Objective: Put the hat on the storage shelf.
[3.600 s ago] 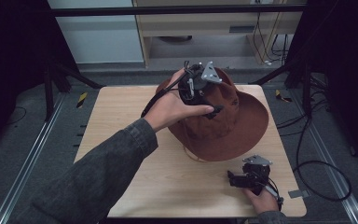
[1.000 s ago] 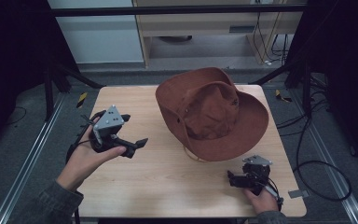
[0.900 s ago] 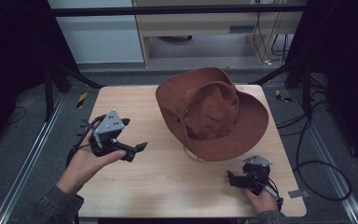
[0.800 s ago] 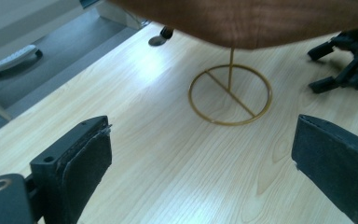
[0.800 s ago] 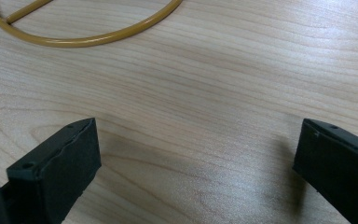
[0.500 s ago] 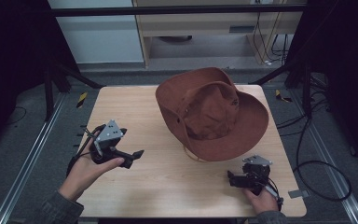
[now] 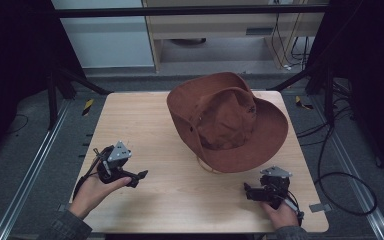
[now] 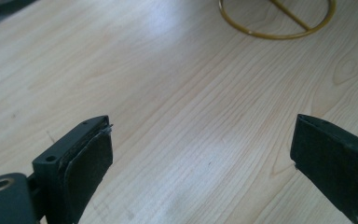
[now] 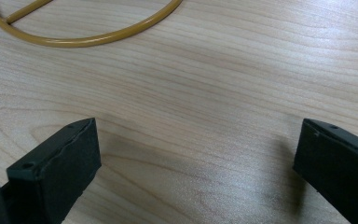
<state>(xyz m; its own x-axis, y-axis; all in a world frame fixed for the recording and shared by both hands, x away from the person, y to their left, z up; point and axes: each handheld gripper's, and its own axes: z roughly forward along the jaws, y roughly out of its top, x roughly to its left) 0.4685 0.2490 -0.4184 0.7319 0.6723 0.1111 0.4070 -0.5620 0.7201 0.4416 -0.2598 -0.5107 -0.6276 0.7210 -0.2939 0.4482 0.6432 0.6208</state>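
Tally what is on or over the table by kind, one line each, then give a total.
Brown hat: 1
Yellow wire ring stand under the hat: 1
Hand-held tongs: 2, the left tongs and the right tongs, both open and empty
Total: 4

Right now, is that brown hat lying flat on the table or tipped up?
Tipped up. The brown hat leans on a yellow wire stand whose ring base lies on the table, so the brim's far side is raised.
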